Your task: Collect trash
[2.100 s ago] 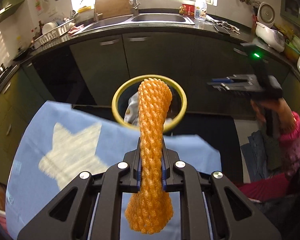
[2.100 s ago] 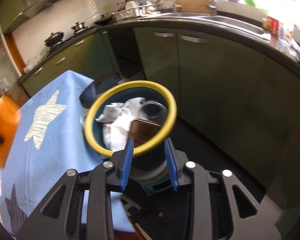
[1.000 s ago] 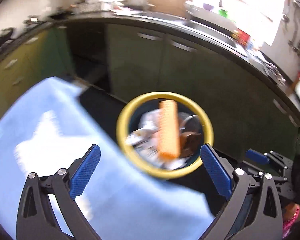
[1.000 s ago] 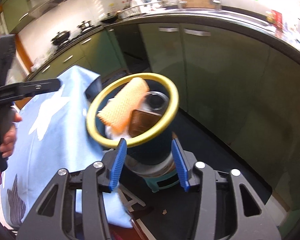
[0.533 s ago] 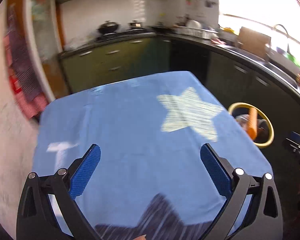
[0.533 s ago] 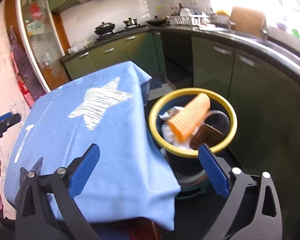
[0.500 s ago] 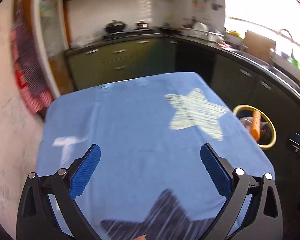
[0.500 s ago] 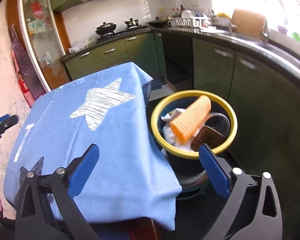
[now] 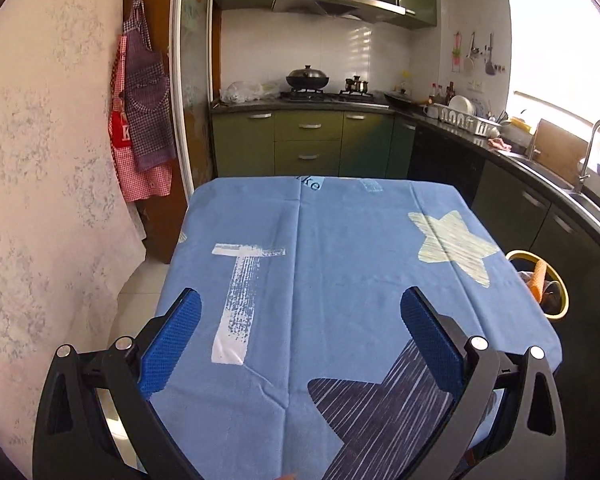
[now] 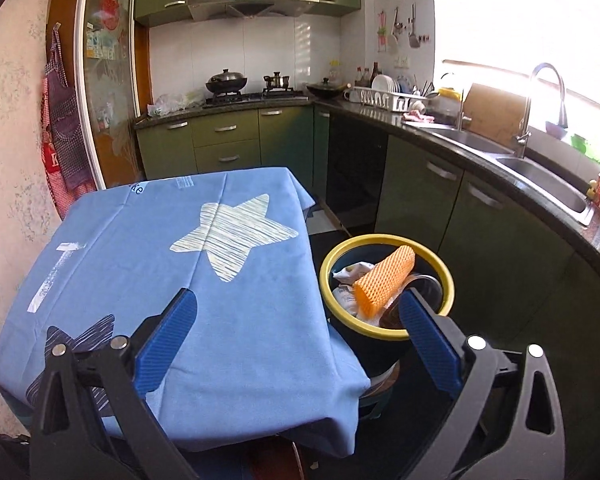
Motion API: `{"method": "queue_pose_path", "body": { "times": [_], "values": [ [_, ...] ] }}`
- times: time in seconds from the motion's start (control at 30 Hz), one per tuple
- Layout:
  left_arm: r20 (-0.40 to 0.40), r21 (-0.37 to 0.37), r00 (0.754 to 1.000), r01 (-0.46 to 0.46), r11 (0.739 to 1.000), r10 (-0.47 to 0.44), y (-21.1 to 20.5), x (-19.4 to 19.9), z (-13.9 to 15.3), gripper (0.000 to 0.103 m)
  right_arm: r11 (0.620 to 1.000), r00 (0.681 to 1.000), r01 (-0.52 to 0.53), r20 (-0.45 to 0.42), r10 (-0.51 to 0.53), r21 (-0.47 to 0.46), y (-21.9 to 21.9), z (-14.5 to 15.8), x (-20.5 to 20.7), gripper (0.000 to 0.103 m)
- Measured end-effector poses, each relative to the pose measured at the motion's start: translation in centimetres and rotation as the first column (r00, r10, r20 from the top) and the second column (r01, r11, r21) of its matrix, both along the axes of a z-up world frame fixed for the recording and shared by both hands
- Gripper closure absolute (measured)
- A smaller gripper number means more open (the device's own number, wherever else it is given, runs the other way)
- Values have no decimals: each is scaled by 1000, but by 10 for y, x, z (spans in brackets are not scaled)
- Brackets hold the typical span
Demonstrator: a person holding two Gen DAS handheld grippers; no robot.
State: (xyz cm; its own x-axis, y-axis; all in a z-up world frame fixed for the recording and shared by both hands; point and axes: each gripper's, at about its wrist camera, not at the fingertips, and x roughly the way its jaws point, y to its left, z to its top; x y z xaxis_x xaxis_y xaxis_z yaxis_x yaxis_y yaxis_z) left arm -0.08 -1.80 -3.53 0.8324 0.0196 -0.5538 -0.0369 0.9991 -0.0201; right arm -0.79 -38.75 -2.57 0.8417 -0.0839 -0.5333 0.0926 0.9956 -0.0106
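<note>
Left wrist view: left gripper spread wide, nothing between the fingers, hovering over the blue tablecloth. No trash visible on the cloth ahead of it. Trash bin far right of the claw, past the table edge, orange foam net poking up inside.

Right wrist view: right gripper also wide and empty. Bin just ahead-right, partly behind the right finger; foam net lies on top of paper scraps and a dark container. Cloth ahead-left, bare.

Progress: looks essentially done, trash all binned; nothing left to pick that these views show.
</note>
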Motion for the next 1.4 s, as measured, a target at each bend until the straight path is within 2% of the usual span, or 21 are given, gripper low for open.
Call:
{"method": "queue_pose_path", "body": {
  "times": [0.23,0.5,0.77,1.4],
  "values": [
    [53,-53,998,29,998,-26,3,-19,19,5,1000,1000,-7,30,7,-8,2,9,-20,7],
    [80,-10,997,23,1000,-22,-6,-27,27,5,1000,999,-26,42,25,8,4,8,-26,7],
    [58,-4,997,43,999,-43,-12,-24,24,5,999,998,-38,42,37,15,6,7,-23,7],
    [78,6,996,32,999,-32,-12,-29,27,5,999,998,-40,47,39,25,4,8,-22,7]
  ]
}}
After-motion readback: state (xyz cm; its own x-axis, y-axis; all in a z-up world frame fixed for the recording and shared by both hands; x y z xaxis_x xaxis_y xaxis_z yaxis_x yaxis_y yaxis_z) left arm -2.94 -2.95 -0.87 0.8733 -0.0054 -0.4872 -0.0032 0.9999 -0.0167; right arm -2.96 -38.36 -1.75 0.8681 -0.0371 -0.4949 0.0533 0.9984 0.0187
